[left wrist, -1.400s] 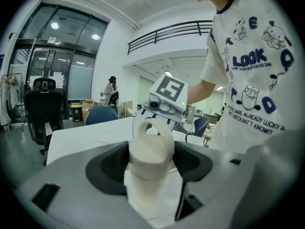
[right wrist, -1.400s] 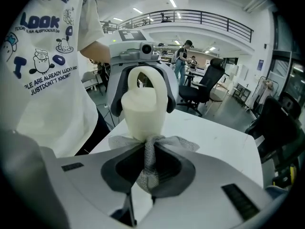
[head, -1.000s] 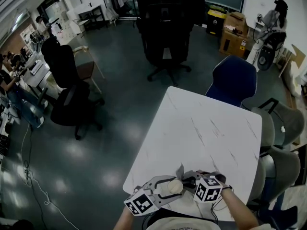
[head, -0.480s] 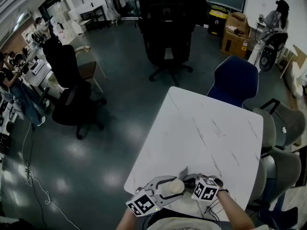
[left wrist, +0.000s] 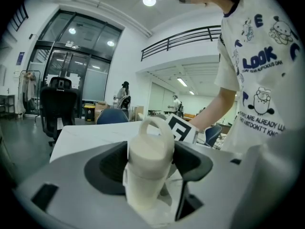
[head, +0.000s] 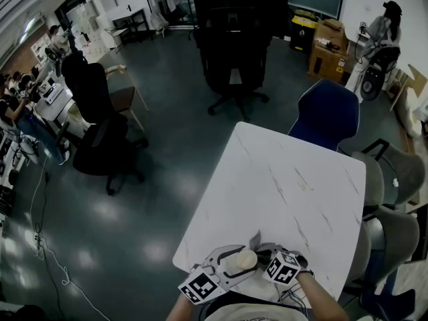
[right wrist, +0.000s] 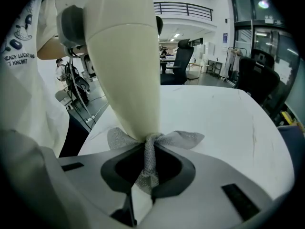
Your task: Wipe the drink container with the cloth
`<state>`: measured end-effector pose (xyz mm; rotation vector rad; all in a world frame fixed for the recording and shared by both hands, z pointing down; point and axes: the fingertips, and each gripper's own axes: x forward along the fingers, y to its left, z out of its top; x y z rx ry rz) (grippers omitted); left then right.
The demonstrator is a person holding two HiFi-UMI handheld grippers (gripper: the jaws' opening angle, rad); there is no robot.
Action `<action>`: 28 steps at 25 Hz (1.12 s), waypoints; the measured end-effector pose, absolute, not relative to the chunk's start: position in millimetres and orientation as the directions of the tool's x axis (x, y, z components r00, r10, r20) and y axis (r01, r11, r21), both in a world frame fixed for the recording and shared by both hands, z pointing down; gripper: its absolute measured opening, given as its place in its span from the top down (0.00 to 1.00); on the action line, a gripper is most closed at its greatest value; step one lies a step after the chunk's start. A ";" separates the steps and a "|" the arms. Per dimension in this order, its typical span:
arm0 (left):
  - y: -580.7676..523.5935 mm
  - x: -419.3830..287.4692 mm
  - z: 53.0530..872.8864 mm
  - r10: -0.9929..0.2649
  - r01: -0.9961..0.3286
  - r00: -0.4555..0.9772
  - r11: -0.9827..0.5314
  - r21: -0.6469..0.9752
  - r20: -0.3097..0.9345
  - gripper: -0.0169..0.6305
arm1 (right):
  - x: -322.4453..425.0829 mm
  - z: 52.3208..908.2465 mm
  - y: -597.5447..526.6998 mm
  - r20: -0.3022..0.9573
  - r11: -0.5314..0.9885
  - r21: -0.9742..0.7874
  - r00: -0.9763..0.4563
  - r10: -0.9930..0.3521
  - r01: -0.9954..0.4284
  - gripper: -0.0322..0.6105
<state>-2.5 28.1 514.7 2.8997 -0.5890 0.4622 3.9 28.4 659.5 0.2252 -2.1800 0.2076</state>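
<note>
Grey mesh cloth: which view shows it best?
Right gripper view: the grey mesh cloth is pinched in the right gripper, touching the cream bottle. Head view shows only a small corner; left gripper view mainly the bottle.

From the head we look steeply down on the desk (head: 287, 186); both gripper views, close in, share the bottle (left wrist: 145, 175).

Cloth (right wrist: 187, 138) in right tool (right wrist: 144, 174) against drink container (left wrist: 148, 159) in left tool (head: 229, 264), above table (head: 287, 186).
</note>
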 end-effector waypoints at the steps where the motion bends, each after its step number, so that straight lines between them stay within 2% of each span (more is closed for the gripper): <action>1: 27.5 -2.2 514.4 -0.368 -0.412 0.871 -0.908 0.079 0.325 0.53 | 4.5 659.1 27.9 0.813 0.965 -0.070 -0.574 -0.093 -0.254 0.86; 11: 26.7 -3.6 506.2 -0.445 -0.477 0.839 -0.878 0.030 0.312 0.53 | 18.6 628.2 17.6 0.761 0.909 -0.058 -0.607 -0.228 -0.413 0.86; 19: 10.9 -20.4 452.8 -0.601 -0.616 0.788 -0.767 0.180 0.137 0.53 | 32.0 544.1 -1.1 0.584 0.806 -0.030 -0.664 -0.466 -0.591 0.86; 28: -12.5 -42.3 419.6 -0.784 -0.796 0.605 -0.601 0.072 0.138 0.53 | 42.5 462.5 -20.3 0.376 0.687 -0.013 -0.640 -0.670 -0.727 0.86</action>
